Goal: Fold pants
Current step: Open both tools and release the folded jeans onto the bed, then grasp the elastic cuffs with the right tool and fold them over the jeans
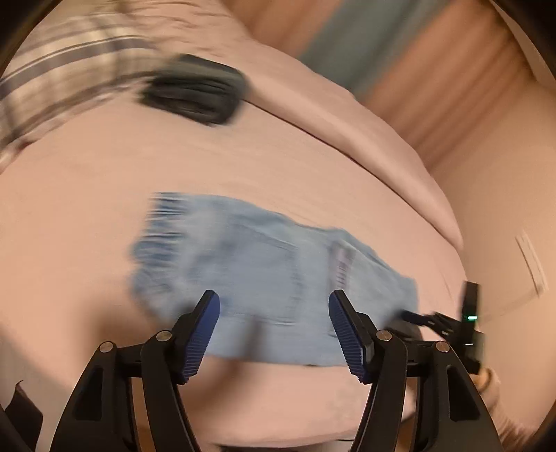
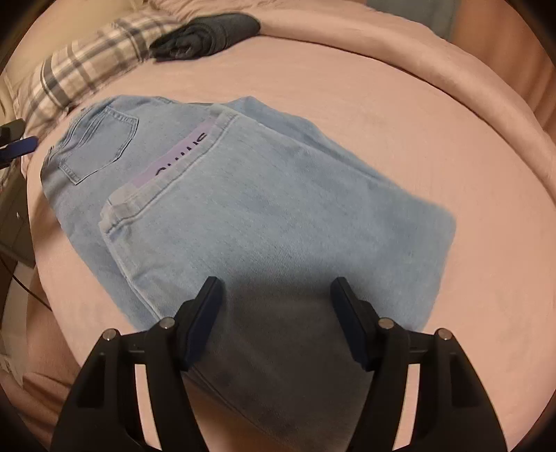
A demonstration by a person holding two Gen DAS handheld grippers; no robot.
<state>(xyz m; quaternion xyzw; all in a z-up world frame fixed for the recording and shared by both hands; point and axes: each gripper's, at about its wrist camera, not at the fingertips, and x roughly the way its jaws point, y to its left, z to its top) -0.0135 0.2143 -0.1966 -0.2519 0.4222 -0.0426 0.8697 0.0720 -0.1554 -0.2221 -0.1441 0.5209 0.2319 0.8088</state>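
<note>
Light blue jeans (image 2: pixel 264 194) lie folded on the pink bed (image 2: pixel 399 114), the legs laid back over the seat, a back pocket and a purple lettered band showing. They appear blurred in the left wrist view (image 1: pixel 264 274). My right gripper (image 2: pixel 276 292) is open just above the near folded edge, holding nothing. My left gripper (image 1: pixel 274 306) is open over the near edge of the jeans, holding nothing. The right gripper (image 1: pixel 448 323) shows at the jeans' right end in the left wrist view, and a blue pad of the left gripper (image 2: pixel 17 146) shows at the left edge of the right wrist view.
A folded dark garment (image 2: pixel 208 33) lies at the far side of the bed, next to a plaid pillow (image 2: pixel 87 66). A curtain (image 1: pixel 417 62) hangs beyond the bed. Dark furniture (image 2: pixel 12 215) stands off the left edge.
</note>
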